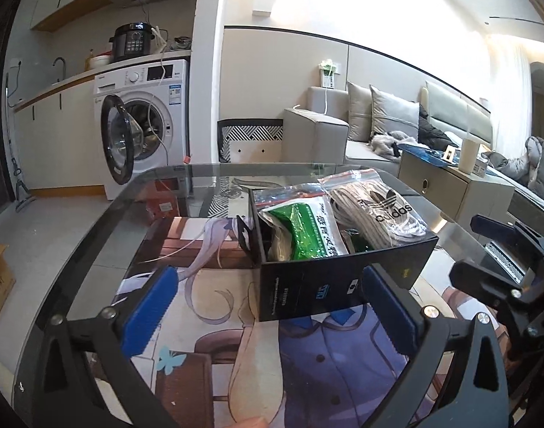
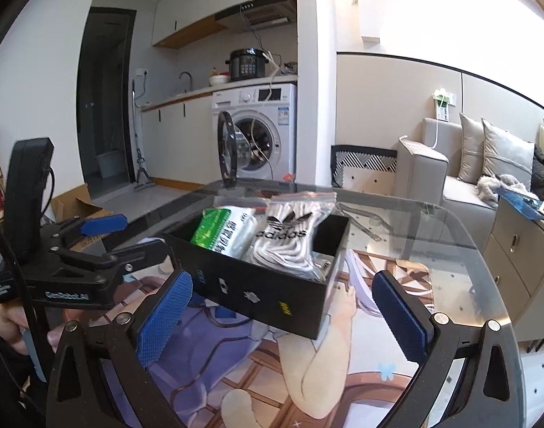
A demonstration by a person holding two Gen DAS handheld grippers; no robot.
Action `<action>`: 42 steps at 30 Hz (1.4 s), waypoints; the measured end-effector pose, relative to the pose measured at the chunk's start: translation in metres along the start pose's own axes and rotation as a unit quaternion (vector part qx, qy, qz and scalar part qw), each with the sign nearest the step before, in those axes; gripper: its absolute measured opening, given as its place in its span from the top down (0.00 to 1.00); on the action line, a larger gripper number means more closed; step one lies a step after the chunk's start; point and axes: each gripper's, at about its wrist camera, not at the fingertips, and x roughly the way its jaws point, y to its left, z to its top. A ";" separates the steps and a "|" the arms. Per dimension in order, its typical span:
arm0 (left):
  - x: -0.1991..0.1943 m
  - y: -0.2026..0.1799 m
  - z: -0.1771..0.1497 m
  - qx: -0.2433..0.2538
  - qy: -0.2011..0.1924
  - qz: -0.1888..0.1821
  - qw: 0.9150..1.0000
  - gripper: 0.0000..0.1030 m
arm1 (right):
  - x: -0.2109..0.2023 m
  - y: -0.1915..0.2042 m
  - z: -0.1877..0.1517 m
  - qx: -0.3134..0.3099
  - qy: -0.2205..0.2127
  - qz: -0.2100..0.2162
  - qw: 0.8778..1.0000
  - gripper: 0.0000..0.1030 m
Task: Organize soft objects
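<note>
The left gripper is spread wide and empty, its black frame ending in two flat pads faced with ribbed blue rubber. It sits low over the table, with the near end of the box between the pads but touching neither. The right gripper is spread just as wide, also empty, its pads knurled in a fine diamond grid; one box corner lies between them.

The box is matte black card, rectangular and open-topped, with small white print on its sides and a yellow mark near one corner. Two soft packs stand in it side by side. One is a green-and-white plastic pouch, glossy and crinkled. The other is a clear zip bag with a red seal strip, holding ribbed grey-white socks under an adidas trefoil.

The box rests on a printed mat showing a cartoon figure in purples and tans. This lies on a glass table with rounded corners and a dark rim.

Beyond stands a white washer with its round door swung open, a black cooker on top, and a counter with a tap. To the right is a grey sofa with cushions and a beige cabinet.
</note>
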 end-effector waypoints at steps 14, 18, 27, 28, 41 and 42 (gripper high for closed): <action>-0.002 -0.003 -0.001 0.008 -0.005 0.004 1.000 0.00 | -0.004 -0.001 0.000 0.001 -0.010 -0.010 1.000 0.00; -0.002 -0.002 0.000 0.004 -0.006 0.003 1.000 0.00 | -0.003 -0.001 0.001 0.003 -0.012 -0.009 1.000 0.00; -0.004 0.000 -0.001 0.002 -0.009 0.004 1.000 0.00 | -0.003 0.000 0.000 0.004 -0.011 -0.009 1.000 0.00; -0.004 0.000 -0.001 0.002 -0.009 0.004 1.000 0.00 | -0.004 0.000 0.000 0.004 -0.012 -0.009 1.000 0.00; -0.004 0.001 0.000 0.002 -0.010 0.002 1.000 0.00 | -0.005 0.000 -0.001 0.003 -0.012 -0.009 1.000 0.00; -0.004 0.001 0.000 0.002 -0.009 0.002 1.000 0.00 | -0.004 0.001 -0.001 0.003 -0.011 -0.009 1.000 0.00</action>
